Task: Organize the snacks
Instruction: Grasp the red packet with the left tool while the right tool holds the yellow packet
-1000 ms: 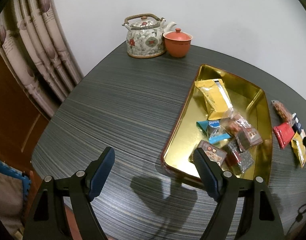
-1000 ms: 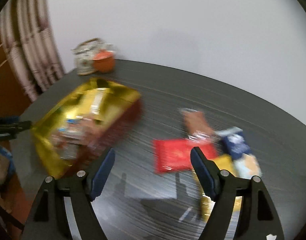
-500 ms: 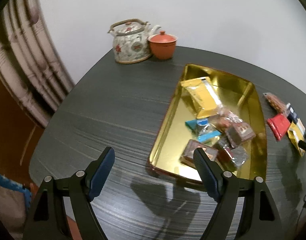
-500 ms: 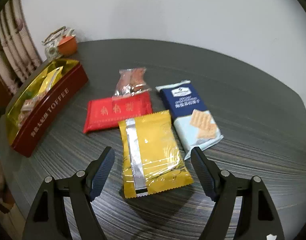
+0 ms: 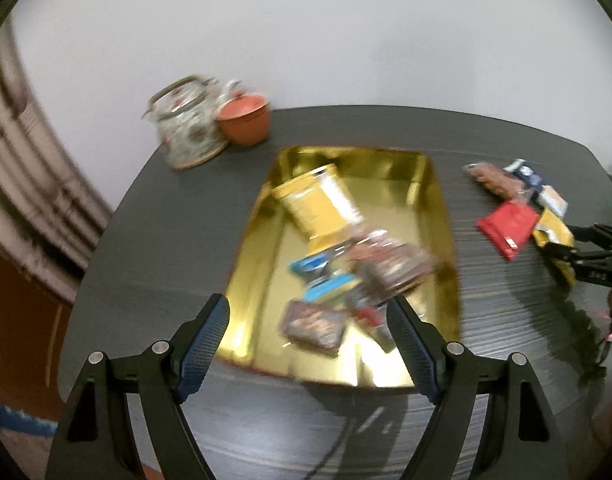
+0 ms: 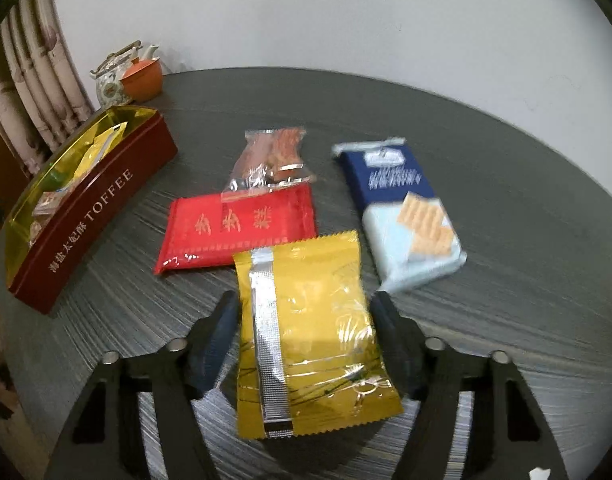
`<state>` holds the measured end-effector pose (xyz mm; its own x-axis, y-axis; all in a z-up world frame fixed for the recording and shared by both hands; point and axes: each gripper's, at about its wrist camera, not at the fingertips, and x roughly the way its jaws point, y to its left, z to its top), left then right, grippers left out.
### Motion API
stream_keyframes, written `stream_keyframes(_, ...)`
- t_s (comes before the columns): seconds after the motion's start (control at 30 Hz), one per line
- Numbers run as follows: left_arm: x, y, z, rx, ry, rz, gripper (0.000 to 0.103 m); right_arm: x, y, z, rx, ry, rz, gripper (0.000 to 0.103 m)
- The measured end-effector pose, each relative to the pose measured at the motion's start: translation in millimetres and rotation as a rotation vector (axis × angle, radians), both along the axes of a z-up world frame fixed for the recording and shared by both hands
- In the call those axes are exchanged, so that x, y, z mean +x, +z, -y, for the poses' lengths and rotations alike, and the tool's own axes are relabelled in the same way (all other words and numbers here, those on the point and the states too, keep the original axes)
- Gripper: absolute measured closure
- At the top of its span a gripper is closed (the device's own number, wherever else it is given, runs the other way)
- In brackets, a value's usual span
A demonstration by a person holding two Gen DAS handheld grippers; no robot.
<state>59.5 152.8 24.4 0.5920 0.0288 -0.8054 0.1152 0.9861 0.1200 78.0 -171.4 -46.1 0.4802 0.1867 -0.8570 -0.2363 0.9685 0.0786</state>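
Nearest, the right gripper (image 6: 303, 334) is seen w/ jaws just narrowed around the yellow packet (image 6: 310, 340); pads sit right beside its edges, but whether contact is made can't be told. Packet lies flat on the dark table (image 6: 526, 240), silver seam facing up. Beyond it, red packet (image 6: 237, 228), blue cracker pack (image 6: 402, 208) & clear snack bag (image 6: 271, 160) are laid. Left gripper (image 5: 308, 344) is held wide apart, nothing gripped, over the gold tin (image 5: 438, 208) of snacks.
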Motion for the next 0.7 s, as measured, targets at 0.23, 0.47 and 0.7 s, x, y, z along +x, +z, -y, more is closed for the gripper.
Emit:
stream_keyframes(0.23, 23, -3, 65, 0.036, -0.159, -0.015, 0.022, -17, 0, 3, -0.024, 0.007, 0.034, 0.044)
stream_keyframes(0.47, 41, -22, 124, 0.01, -0.282, -0.07, 0.022, -32, 2, 38, -0.034, -0.098, 0.062, 0.046)
stream_keyframes(0.7, 60, -44, 170, -0.016, -0.411, -0.118, 0.022, -39, 2, 87, -0.048, -0.25, 0.085, 0.046)
